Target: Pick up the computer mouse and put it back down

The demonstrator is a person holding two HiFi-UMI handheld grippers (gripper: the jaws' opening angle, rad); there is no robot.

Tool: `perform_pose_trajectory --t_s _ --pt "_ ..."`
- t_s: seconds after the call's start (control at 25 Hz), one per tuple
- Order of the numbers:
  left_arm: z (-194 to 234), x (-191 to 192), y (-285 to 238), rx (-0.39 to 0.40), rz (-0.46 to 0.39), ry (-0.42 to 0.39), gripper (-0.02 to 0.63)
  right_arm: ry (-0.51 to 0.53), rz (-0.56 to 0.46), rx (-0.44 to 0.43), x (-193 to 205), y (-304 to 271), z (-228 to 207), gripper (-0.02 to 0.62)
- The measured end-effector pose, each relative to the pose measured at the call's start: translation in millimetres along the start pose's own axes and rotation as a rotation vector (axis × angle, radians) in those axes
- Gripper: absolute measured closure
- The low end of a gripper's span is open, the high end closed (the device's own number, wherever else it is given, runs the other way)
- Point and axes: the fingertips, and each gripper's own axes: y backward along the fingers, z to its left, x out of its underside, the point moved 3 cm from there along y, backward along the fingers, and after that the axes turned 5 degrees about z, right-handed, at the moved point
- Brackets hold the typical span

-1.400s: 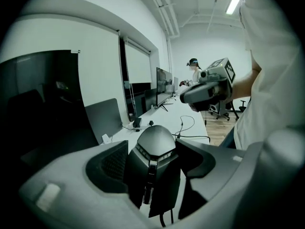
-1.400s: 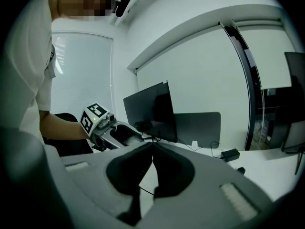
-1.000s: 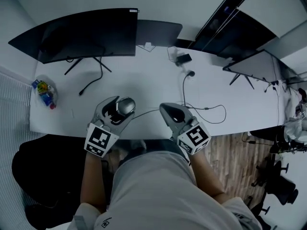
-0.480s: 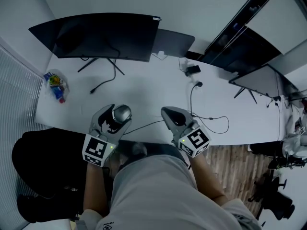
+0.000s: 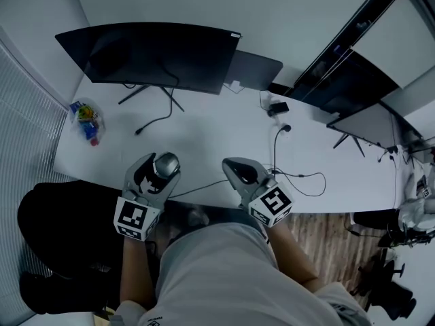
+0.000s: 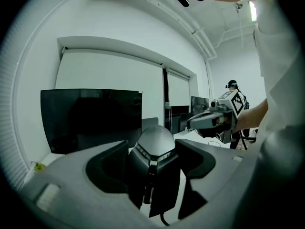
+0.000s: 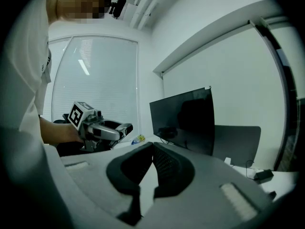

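A white worktop (image 5: 204, 138) is spread out below a wide curved monitor (image 5: 149, 53), which is taken here as the landmark. Two hand-held grippers are held at the worktop's edge farthest from that monitor.

The left hand-held gripper (image 5: 160, 170) is found straight out in front of the monitor's right half. The right hand-held gripper (image 7: 152, 149) is set just past the monitor's right end, and its jaws are pressed together with nothing between them.

The mouse (image 6: 153, 149) is clamped between the left jaws, which are closed on its two flanks, so it lies directly ahead of that hand-held gripper and well apart from the right one. Its long axis is laid along the jaws, in line with the run from the person to the monitor. Its rounded back is pointed toward the monitor, while the button end with the wheel is turned away from the monitor, back toward the person.

A thin cable (image 5: 204, 184) is trailed from that near end and carried off to the right, toward the right hand-held gripper.

Whether the underside is touching the worktop cannot be settled from these views. The pick-up is judged done and the set-down outstanding: a straight lowering along the same axis is called for, with the cable's pull to be watched.
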Motion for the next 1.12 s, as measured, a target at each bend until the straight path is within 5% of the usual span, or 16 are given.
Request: perform_pose_trajectory --t_s 0.48,1.12 --pt "1 8 -23 0.046 0.040 -0.019 0.287 -0.029 0.005 0.026 10 3 -10 0.592" --pt "-37 25 -175 0.267 0.227 -0.137 0.287 -0.191 0.028 0.237 50 73 -90 0.592"
